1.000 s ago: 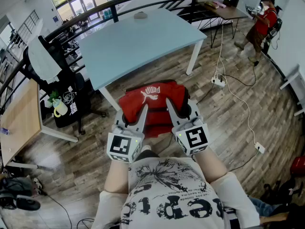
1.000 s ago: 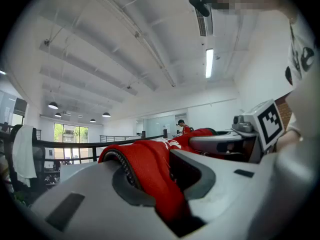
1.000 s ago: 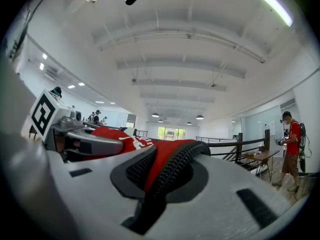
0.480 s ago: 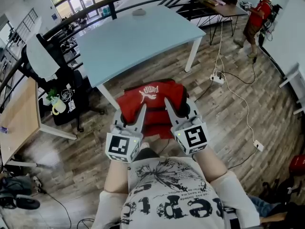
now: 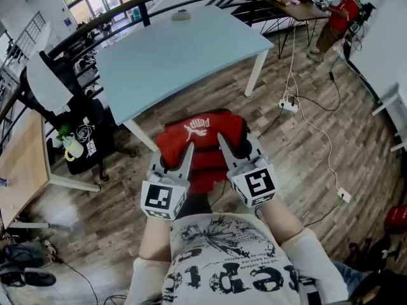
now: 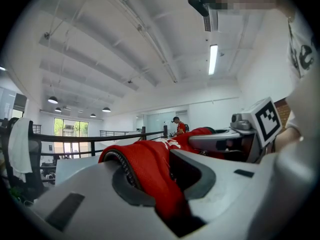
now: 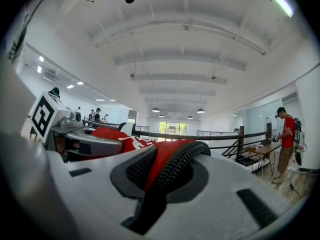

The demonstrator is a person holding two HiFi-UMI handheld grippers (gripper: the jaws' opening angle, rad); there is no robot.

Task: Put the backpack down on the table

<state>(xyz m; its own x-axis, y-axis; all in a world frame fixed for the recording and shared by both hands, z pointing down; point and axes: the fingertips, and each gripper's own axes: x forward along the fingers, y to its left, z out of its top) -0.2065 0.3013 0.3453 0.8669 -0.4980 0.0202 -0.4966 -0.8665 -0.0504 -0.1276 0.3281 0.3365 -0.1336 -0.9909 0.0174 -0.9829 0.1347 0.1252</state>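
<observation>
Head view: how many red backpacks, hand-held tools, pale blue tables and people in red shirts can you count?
red backpack: 1
hand-held tools: 2, the left tool and the right tool, both clamped on the red backpack
pale blue table: 1
person in a red shirt: 1
Total: 5

Pale blue table [image 5: 184, 62] ahead of the left gripper [image 5: 180, 155], small grey object [image 5: 180, 16] near its far edge, wood floor [image 5: 305, 151] beneath.
</observation>
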